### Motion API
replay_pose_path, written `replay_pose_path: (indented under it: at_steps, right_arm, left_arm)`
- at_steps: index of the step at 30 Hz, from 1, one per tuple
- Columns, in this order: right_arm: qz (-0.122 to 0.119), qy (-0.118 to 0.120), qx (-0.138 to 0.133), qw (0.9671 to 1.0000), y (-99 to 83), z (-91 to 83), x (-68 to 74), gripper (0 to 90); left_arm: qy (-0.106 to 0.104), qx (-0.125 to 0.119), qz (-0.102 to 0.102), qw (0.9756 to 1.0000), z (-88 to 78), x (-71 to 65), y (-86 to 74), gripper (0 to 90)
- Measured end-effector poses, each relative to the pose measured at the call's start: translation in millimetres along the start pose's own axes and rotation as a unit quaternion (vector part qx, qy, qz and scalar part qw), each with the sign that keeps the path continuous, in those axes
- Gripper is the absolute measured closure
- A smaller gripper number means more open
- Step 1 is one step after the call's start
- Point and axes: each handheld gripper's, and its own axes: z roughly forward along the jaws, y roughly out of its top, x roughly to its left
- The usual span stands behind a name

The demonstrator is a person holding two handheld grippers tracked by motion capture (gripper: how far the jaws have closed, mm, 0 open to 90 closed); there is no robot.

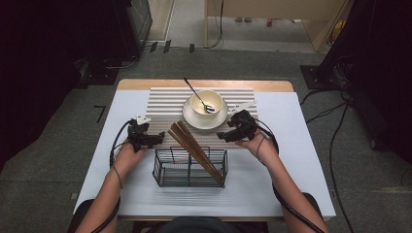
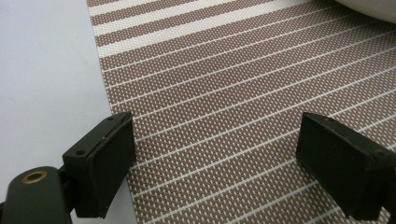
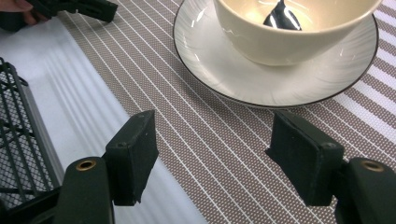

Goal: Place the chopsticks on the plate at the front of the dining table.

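I have both tongs spread and gripping nothing — the left tongs [image 1: 158, 137] hang over the striped placemat [image 1: 163, 104], the right tongs [image 1: 222, 136] just at five o'clock of the saucer [image 1: 190, 118]. The chopsticks [image 1: 194, 149] lean in the wire basket [image 1: 163, 175], tips toward eleven o'clock. I judge this the approach — next, one set of tongs must close on the chopsticks' upper ends, squarely, without tipping the basket.

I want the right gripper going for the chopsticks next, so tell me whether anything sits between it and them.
Nothing visible does. The right gripper hangs open over the striped placemat, just right of the chopsticks, which lean out of the wire basket. Only bare mat lies between them. The saucer with its bowl sits farther back, off that path.
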Motion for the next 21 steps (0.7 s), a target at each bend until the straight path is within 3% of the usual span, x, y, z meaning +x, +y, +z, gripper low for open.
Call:
replay_pose_path:
  at_steps: [21]
  right_arm:
    - [-0.013, 0.007, -0.004, 0.9999, 8.8, -13.3, 11.1, 32.9]
  left_arm:
    - [0.0, 0.0, 0.0, 1.0, 0.0, -0.1, 0.0, 12.3]
